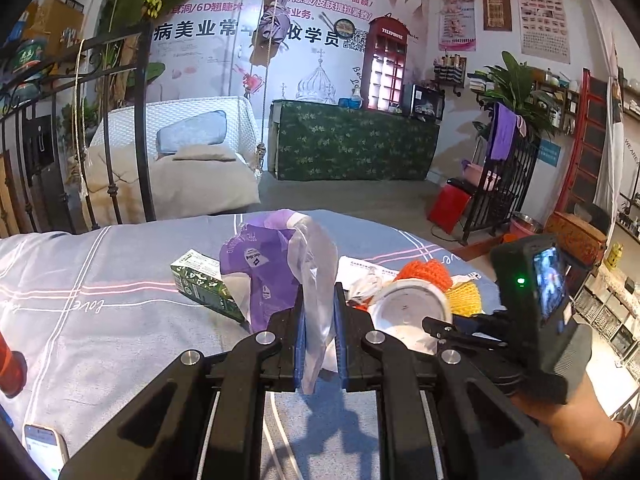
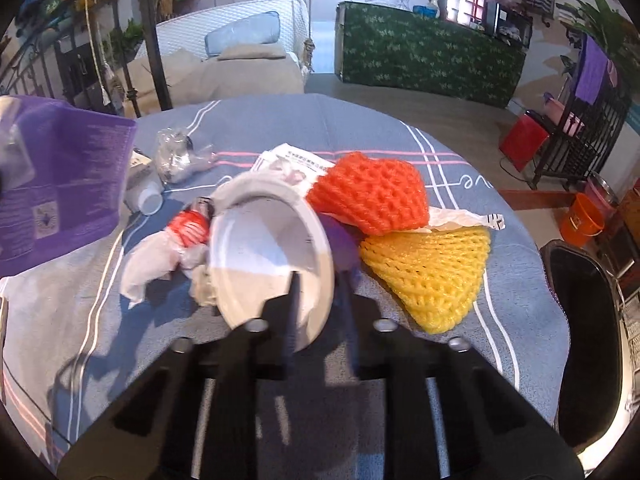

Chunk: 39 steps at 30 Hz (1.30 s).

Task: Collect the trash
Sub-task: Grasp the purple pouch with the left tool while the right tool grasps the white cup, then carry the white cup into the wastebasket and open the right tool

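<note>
In the left wrist view, the left hand-held gripper (image 1: 319,320) was clenched on a clear plastic bag (image 1: 314,280), which hung between its fingers above the worktop (image 1: 100,280), a round table under a grey-blue checked cloth. Just behind the bag stood a purple packet (image 1: 256,268), with a green carton (image 1: 200,280) lying beside it toward the left edge. To the right, the right hand-held gripper (image 1: 436,326) reached to a white paper bowl (image 1: 408,312). In the right wrist view, the right hand-held gripper (image 2: 318,284) grasped that white paper bowl (image 2: 272,248) by its rim, one finger inside and one outside, the bowl tilted on its side near the worktop's (image 2: 360,120) middle. An orange foam net (image 2: 368,192) and a yellow foam net (image 2: 432,272) lay touching each other toward the right edge, with crumpled wrappers (image 2: 168,248) left of the bowl.
</note>
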Motion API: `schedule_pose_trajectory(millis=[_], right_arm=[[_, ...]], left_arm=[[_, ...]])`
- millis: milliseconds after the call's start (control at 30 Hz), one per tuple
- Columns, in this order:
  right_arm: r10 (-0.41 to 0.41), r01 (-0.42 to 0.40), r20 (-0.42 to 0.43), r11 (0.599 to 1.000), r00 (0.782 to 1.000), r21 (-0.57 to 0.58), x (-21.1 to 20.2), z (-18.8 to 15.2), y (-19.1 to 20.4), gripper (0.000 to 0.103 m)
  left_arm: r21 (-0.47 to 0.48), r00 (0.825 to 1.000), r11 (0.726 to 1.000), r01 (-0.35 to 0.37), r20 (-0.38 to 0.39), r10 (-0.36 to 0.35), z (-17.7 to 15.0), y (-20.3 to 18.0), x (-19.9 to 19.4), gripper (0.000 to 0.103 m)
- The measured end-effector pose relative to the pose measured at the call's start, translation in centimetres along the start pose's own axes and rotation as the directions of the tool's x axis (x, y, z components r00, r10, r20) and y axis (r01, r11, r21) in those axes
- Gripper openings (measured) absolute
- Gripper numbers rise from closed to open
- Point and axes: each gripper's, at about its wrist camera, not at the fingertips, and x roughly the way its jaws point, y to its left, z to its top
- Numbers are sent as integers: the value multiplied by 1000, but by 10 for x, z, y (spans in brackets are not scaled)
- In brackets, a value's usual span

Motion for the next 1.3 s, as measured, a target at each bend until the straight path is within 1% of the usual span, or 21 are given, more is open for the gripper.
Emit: schedule_pose_trajectory(millis=[133,400,600,733,900,1033,1200,1300], right_arm=[[16,-17,18,1000,1000,14,-9,-1,-7,7],[45,-46,68,999,997,13,-30,-9,-13,7],[73,-77,110,996,991,36,-51,-21,-24,7],[68,-77,151,996,986,52,-69,-29,-35,7],[63,-78,181,994,981,80,-86,-39,-51,7],[37,-59,208,993,977,100,-98,-50,-66,7],[0,-38,226,986,974,163,-108,-64,-89,7],[-22,-26,236,980,971,198,-115,-69,-107,7]], left_arm=[[13,1000,1000,14,13,-14,2,-4,-3,12],[42,999,998,39,18,-40,2,-19,-3,12],[61,998,996,59,16,-60,0,-28,-2,12],[79,997,994,74,16,-75,2,-34,-1,12],[93,995,991,100,17,-102,3,-48,0,12],[114,991,985,128,14,-131,3,-62,3,12],[145,986,975,166,3,-168,1,-81,8,12],[166,980,967,194,3,-197,-1,-99,9,12]])
